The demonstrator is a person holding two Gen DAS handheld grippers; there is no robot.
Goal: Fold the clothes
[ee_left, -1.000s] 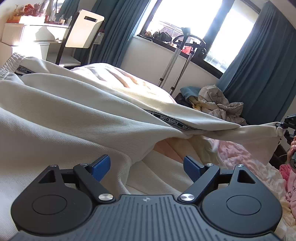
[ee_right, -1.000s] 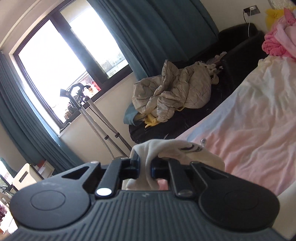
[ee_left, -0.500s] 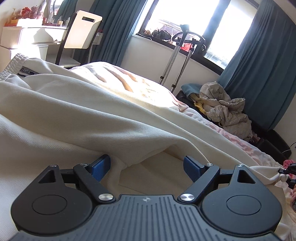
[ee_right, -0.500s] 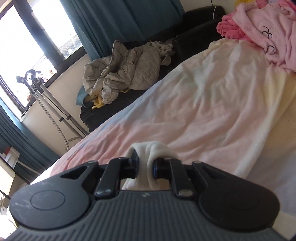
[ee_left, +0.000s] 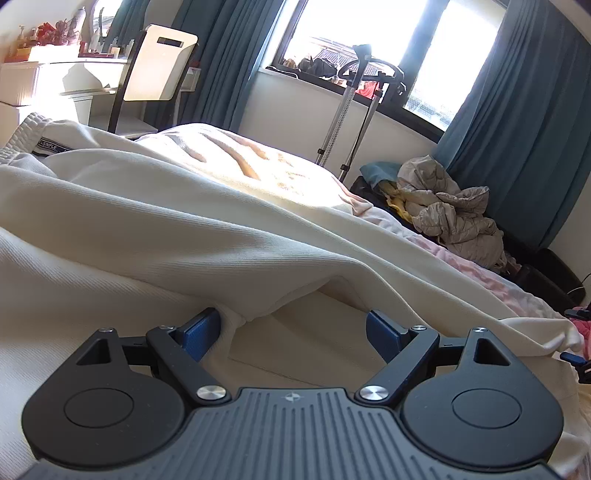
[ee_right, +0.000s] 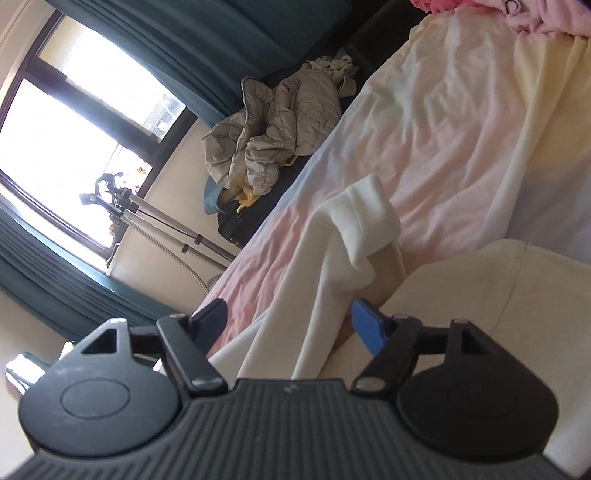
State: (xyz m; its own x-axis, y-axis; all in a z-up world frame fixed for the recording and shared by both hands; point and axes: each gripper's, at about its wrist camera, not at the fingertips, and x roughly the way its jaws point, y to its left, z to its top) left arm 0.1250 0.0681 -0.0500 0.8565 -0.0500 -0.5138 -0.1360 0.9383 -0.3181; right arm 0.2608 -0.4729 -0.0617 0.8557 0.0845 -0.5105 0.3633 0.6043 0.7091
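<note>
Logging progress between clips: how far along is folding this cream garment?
Early. One fold looks laid: the cream garment lies doubled across the bed, its cuff dropped on the sheet. Nothing is in hand; left tongs and right tongs are both open. Remaining folds and the pink clothes are left.

My left gripper (ee_left: 293, 330) stood wide apart, a cream garment (ee_left: 192, 236) fold blocking fwd. Right gripper (ee_right: 288, 319) stood agape; sleeve cuff (ee_right: 364, 218) ahead, bedsheet (ee_right: 450, 122) beyond lay unobstructed.
</note>
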